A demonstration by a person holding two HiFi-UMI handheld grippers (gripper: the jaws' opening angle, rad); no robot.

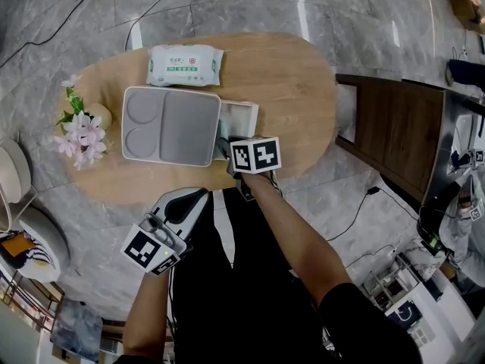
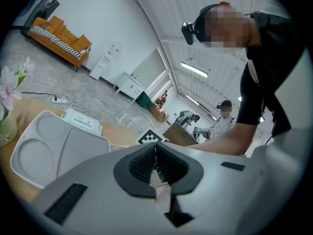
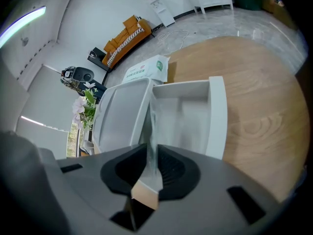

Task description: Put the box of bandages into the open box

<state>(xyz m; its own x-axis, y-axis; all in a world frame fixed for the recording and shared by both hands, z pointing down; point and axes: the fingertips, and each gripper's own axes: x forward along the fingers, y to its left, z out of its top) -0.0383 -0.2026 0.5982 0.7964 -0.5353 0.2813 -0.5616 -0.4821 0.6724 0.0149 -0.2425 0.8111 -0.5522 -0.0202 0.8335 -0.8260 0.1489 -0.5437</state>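
The head view looks steeply down from above the white box (image 1: 170, 125). The left gripper view sits low beside it; the right one hangs close over it. All 3 share it.

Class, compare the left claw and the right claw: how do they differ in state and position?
The left claw is shut and empty; the right claw grips the thin box of bandages. The left claw hangs back at the table's near edge; the right claw is at the open box. Both carry a marker cube.
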